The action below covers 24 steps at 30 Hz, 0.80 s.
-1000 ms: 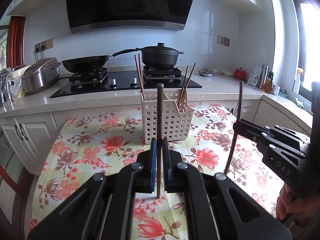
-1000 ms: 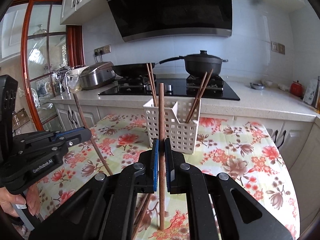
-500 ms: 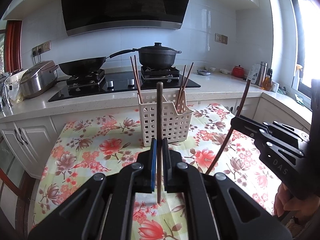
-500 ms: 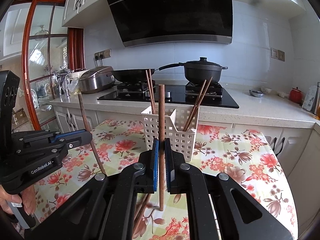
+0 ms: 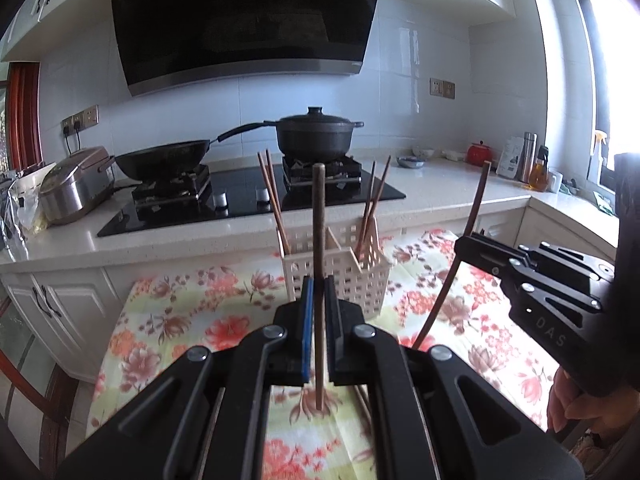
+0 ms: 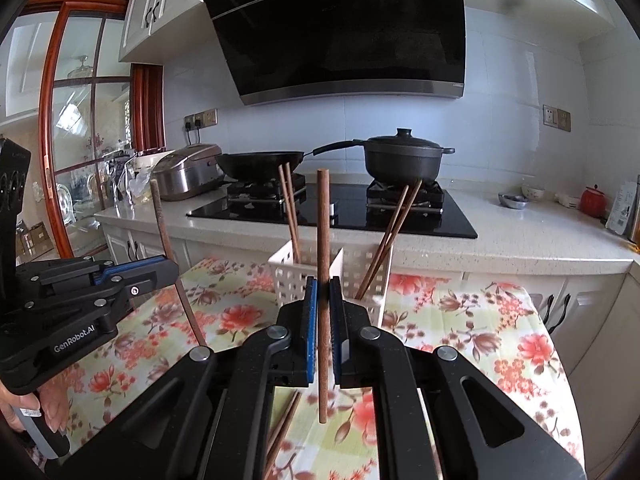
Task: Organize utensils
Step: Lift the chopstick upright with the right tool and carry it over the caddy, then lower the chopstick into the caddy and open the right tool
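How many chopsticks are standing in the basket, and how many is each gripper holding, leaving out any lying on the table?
Chopsticks standing in the white basket: 4
Left-held chopstick: 1
Right-held chopstick: 1
Total: 6

The white basket's (image 5: pixel 352 276) base hides behind the fingers (image 5: pixel 307 320); loose chopsticks (image 6: pixel 282 428) on the bench are mostly covered; the hand (image 6: pixel 24 408) is cut off.
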### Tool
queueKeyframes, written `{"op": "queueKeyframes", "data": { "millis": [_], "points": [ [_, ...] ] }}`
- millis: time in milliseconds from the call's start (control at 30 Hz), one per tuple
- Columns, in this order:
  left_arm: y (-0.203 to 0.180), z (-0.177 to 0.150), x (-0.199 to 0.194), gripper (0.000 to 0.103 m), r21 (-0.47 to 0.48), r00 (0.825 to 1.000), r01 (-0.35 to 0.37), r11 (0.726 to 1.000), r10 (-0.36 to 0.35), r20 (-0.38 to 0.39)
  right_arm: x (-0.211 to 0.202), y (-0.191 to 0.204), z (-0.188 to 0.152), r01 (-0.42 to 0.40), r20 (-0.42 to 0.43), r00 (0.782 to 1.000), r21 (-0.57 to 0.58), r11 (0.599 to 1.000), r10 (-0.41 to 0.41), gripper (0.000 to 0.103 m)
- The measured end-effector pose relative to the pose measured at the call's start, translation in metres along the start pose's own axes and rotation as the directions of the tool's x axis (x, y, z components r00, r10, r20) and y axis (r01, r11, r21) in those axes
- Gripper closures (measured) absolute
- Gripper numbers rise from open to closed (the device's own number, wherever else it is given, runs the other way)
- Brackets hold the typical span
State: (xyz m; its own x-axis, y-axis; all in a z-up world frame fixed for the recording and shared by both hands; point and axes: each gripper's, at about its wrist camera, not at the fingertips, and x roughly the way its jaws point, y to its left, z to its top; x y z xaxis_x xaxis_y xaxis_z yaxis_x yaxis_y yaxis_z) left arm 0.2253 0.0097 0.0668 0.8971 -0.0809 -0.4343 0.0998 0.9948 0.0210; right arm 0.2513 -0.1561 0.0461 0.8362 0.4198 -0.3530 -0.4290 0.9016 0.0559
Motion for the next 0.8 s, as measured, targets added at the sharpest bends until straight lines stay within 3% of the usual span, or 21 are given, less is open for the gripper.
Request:
{"op": "queueKeyframes", "data": {
  "millis": [233, 567, 800],
  "points": [
    [0.007, 0.042, 0.021, 0.098, -0.02, 1.0, 0.015, 1.0, -0.015, 0.01, 0.028, -0.017, 0.041, -0.001, -0.016, 1.0, 0.032, 0.999, 0.002, 0.096],
    [0.024, 0.138, 0.045, 0.098, -0.041, 0.999, 0.027, 0.999, -0.026, 0.026, 0.065, -0.048, 0.116, 0.012, -0.022, 1.0, 0.077, 0.997, -0.01, 0.096],
    [0.032, 0.163, 0.082, 0.098, -0.052, 1.0, 0.014, 0.999, -0.013, 0.018, 0.102, -0.056, 0.138, 0.014, -0.044, 0.999, 0.097, 0.995, -0.01, 0.096]
  ]
}}
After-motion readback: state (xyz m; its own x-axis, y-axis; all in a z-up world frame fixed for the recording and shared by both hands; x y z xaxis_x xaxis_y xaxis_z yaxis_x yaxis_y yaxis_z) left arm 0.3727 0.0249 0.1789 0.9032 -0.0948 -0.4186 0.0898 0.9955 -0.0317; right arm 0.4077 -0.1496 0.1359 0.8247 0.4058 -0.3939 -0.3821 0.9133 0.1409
